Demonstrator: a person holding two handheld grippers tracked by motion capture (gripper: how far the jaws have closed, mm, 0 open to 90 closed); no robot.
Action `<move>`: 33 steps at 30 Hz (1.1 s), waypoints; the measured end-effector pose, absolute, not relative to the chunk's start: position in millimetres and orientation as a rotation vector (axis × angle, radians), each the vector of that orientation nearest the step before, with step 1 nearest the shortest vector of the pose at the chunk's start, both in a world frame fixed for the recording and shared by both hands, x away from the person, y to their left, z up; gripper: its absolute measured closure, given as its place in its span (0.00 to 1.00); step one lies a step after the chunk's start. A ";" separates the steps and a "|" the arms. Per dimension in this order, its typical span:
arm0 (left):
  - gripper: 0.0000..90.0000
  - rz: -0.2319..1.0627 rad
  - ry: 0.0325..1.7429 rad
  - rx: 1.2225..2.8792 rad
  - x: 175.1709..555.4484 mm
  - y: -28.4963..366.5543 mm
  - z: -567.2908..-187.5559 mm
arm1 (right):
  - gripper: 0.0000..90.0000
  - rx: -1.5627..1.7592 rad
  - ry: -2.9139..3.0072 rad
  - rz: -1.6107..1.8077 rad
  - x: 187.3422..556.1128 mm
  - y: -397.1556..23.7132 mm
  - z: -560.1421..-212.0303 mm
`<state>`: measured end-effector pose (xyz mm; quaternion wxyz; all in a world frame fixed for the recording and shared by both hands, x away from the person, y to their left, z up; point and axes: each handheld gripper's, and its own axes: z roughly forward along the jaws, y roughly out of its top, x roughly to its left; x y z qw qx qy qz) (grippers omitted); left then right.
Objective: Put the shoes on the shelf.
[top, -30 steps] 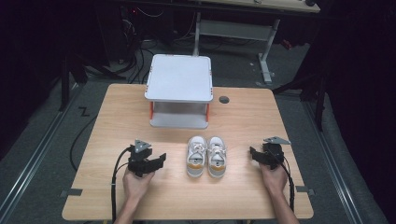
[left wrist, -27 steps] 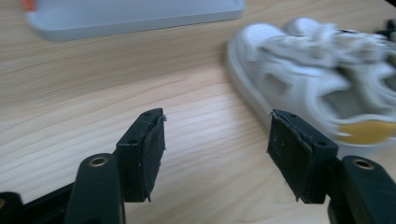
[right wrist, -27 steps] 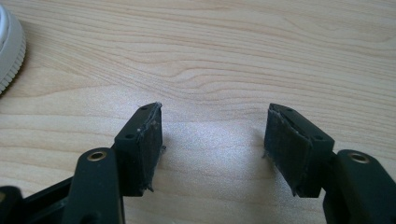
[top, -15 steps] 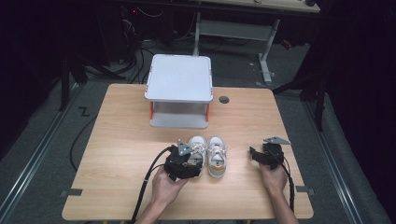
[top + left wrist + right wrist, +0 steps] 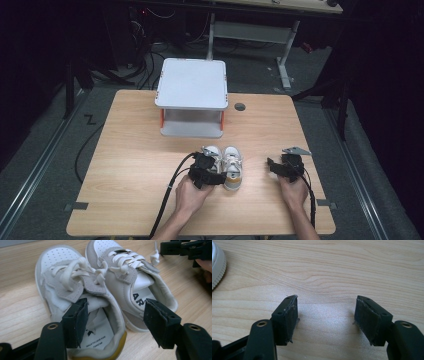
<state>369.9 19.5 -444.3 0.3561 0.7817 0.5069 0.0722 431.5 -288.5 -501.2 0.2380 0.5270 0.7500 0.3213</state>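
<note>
Left gripper point(image 5: 115, 322) with jaws spread wide, poised over the heel ends of a pair of small white-and-grey leather trainers point(image 5: 100, 292) with cotton laces and a mustard heel patch; one black pad point(image 5: 76, 320) dipped inside the collar of the left-hand shoe of the left gripper view, the other pad beside the second shoe's heel, neither pressing yet. Pair side by side, touching, near the middle of the pale wooden table point(image 5: 125, 150), toes toward the white two-tier plastic shelf with orange posts point(image 5: 192, 97). Probably very light, soft in the upper and collar, stiffer at the rubber sole and heel counter. Best hold, by the look of it: the two inner collar walls pinched together to lift both at once, or one heel counter alone. Laces loose and likely to snag. Further right, right gripper point(image 5: 325, 320) likewise released, hovering over bare wood, well apart from the shoes.
</note>
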 end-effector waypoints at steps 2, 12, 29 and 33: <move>0.40 0.181 1.314 2.016 371.3 17.8 -444.7 | 0.40 1.444 2.055 0.880 431.5 -288.5 -501.2; 0.47 0.234 1.338 2.026 376.7 4.0 -446.1 | 0.40 1.444 2.054 0.880 431.4 -288.5 -501.2; 0.75 0.286 1.276 2.111 379.0 -7.1 -447.8 | 0.40 1.443 2.054 0.880 431.2 -288.6 -501.2; 0.80 0.279 1.277 2.116 378.9 -6.6 -447.0 | 0.40 1.443 2.055 0.880 431.2 -288.6 -501.2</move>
